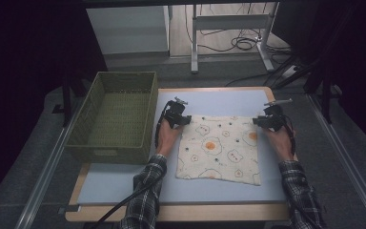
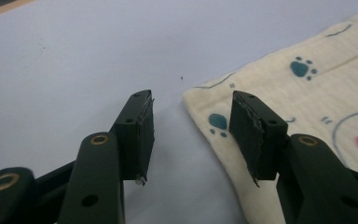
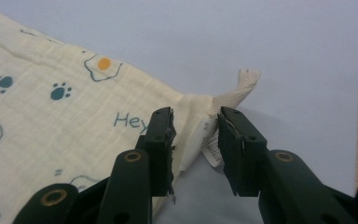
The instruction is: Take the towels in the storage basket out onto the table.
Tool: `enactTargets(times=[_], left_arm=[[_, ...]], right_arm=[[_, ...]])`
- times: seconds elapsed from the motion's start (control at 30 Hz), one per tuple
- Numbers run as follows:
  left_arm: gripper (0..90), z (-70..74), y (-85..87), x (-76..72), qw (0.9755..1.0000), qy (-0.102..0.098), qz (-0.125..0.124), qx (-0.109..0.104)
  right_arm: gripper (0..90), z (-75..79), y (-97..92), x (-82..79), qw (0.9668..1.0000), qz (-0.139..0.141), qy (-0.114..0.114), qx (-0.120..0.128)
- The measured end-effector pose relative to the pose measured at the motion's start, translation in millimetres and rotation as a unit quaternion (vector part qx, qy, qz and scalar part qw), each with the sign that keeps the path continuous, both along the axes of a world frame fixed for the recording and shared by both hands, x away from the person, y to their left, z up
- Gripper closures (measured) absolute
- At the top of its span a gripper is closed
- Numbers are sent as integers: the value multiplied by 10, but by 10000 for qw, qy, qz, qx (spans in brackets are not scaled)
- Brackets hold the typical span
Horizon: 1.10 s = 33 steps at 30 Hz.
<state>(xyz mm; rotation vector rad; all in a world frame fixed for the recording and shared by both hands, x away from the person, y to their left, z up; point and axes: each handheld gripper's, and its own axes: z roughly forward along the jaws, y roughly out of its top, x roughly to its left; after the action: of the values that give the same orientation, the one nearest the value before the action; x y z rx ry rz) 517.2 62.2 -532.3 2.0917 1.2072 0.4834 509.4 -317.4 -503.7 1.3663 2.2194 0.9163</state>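
Observation:
A cream cloth (image 1: 219, 148) printed with fried eggs and paw marks lies flat on the pale blue mat (image 1: 119, 181). My left gripper (image 1: 187, 119) is at the cloth's far left corner. In the left gripper view its jaws (image 2: 191, 135) stand open low over the mat, and the corner of the cloth (image 2: 307, 93) lies between them without being pinched. My right gripper (image 1: 257, 121) is at the far right corner. In the right gripper view it (image 3: 196, 144) is open astride the cloth (image 3: 51, 102), where a woven loop (image 3: 243, 85) and a white label stick out.
An empty green woven basket (image 1: 124, 75) stands at the table's left, close beside the left hand. The wooden table edge (image 1: 181, 213) runs along the front. Beyond the table are desk legs and floor cables (image 1: 240, 43).

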Motion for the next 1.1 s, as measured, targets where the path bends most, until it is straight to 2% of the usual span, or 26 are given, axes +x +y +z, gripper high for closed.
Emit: enactTargets(times=[0.07,0.13,0.2,0.27,0.3,0.33,0.37,0.43,0.47,0.57,0.7,0.73,0.77,0.8,0.87,0.93,1.1], left_arm=[[493,-14,-2,11,10000,-15,-2,-22],[527,-34,-1,24,9997,38,-14,-228],[622,-37,-12,12,9994,64,-69,-321],[768,-31,-22,0,9986,174,-148,-470],[854,-24,-31,-5,9985,208,-181,-482],[878,-10,-50,-13,9989,190,-162,-404],[884,14,-62,-23,9993,113,-132,-325],[888,117,-46,-40,9988,-65,-74,-476],[887,162,-41,-54,9987,-137,-42,-481],[887,313,-36,-145,9987,-321,-86,-374],[885,372,-17,-321,9982,-509,-103,-297],[884,372,-7,-368,9980,-547,-100,-284],[883,372,-7,-368,9980,-547,-100,-284],[883,353,17,-469,9978,-572,-101,-311],[882,332,28,-550,9979,-562,-132,-301],[881,313,41,-647,9980,-562,-168,-246],[880,278,89,-904,9978,-536,-219,-335]], right_arm=[[650,-39,27,36,10000,-10,9,-74],[703,-81,64,64,9995,-27,-30,-298],[804,-88,86,69,9997,-8,-25,-247],[870,-83,114,65,9996,-22,1,-272],[881,-73,129,64,9996,-11,59,-283],[886,-60,139,67,9994,24,94,-322],[887,-34,150,58,9992,43,86,-393],[887,64,150,38,9990,100,-62,-430],[887,126,140,25,9989,100,-134,-430],[887,283,88,-33,9993,120,-260,-222],[886,372,18,-193,9990,216,-392,-89],[886,382,-4,-239,9989,235,-407,28],[886,391,-30,-283,9987,283,-415,116],[885,400,-50,-330,9985,315,-415,186],[885,413,-86,-438,9978,390,-422,321],[884,419,-112,-533,9971,487,-423,413],[883,414,-148,-787,9954,660,-414,564]])
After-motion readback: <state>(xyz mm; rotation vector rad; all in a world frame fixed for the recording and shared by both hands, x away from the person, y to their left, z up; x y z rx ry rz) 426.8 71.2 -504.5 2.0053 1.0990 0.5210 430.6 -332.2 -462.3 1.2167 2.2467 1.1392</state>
